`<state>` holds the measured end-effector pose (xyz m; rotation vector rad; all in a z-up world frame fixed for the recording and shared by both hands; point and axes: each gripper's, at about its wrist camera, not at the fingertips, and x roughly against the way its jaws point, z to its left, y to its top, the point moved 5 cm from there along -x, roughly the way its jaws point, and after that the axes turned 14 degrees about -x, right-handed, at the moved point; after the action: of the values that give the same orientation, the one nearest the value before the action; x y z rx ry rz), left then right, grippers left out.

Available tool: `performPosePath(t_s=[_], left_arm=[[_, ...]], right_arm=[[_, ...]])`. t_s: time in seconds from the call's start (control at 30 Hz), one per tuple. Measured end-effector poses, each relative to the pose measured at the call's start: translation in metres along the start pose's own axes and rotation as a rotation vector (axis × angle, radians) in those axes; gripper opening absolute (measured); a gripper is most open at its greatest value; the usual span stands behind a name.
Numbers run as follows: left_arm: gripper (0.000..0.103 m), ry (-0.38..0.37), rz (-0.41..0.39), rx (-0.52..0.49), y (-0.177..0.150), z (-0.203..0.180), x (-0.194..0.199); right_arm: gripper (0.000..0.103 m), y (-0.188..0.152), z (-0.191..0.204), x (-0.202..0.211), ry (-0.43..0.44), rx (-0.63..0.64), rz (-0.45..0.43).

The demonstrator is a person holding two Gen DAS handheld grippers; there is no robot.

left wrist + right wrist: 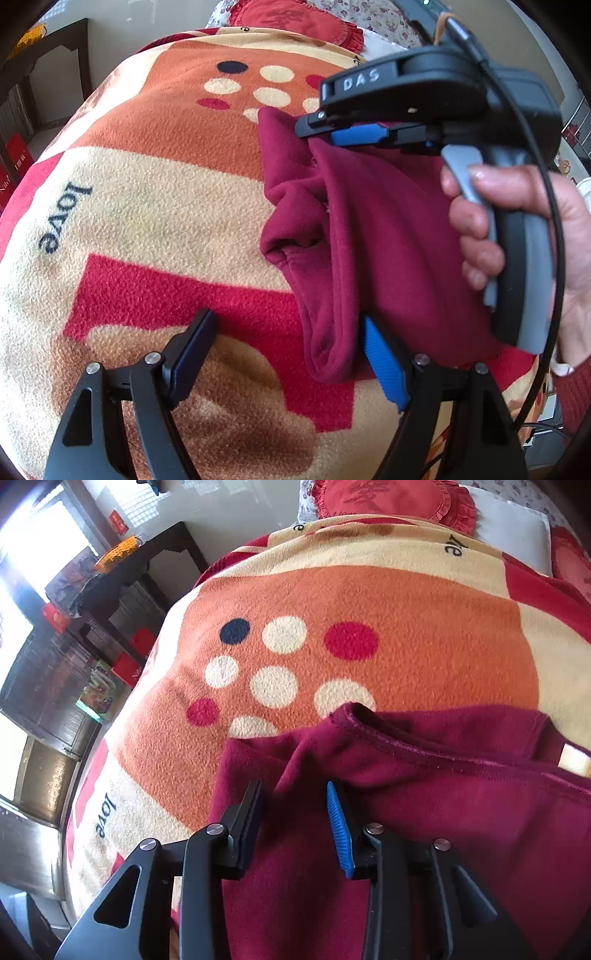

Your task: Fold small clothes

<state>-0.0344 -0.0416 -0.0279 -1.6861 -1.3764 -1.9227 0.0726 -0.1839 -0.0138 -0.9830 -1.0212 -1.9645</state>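
A small maroon fleece garment (pixel 388 240) lies bunched on the patterned blanket, its folded edge reaching toward the left wrist camera. My left gripper (pixel 286 319) hovers open and wide over the blanket, its blue pad beside the garment's near fold, nothing between the fingers. A hand holds my right gripper (pixel 306 127) at the garment's far edge. In the right wrist view the right gripper (pixel 293 788) stands low over the garment (pixel 461 812). Its fingers are a little apart, with a ridge of cloth between them that the pads do not pinch.
The fleece blanket (pixel 166 221) in orange, cream and red, with dots and the word "love", covers a bed. A red frilled cushion (pixel 391 498) lies at the head. A dark side table (pixel 155 557) and shelves stand past the bed's left edge.
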Motion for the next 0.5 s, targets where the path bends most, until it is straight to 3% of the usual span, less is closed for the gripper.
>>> performPosePath(t_s=[0.2, 0.27, 0.5], left_arm=[[0.084, 0.004, -0.008, -0.004, 0.001, 0.001, 0.000], [0.084, 0.005, -0.007, -0.006, 0.001, 0.000, -0.001], [0.085, -0.002, -0.010, -0.002, 0.000, 0.001, -0.003]], right_arm=[[0.017, 0.000, 0.011, 0.016, 0.036, 0.005, 0.007], [0.030, -0.002, 0.021, 0.012, 0.025, 0.027, 0.026], [0.043, -0.011, 0.044, -0.014, -0.095, 0.121, 0.053]])
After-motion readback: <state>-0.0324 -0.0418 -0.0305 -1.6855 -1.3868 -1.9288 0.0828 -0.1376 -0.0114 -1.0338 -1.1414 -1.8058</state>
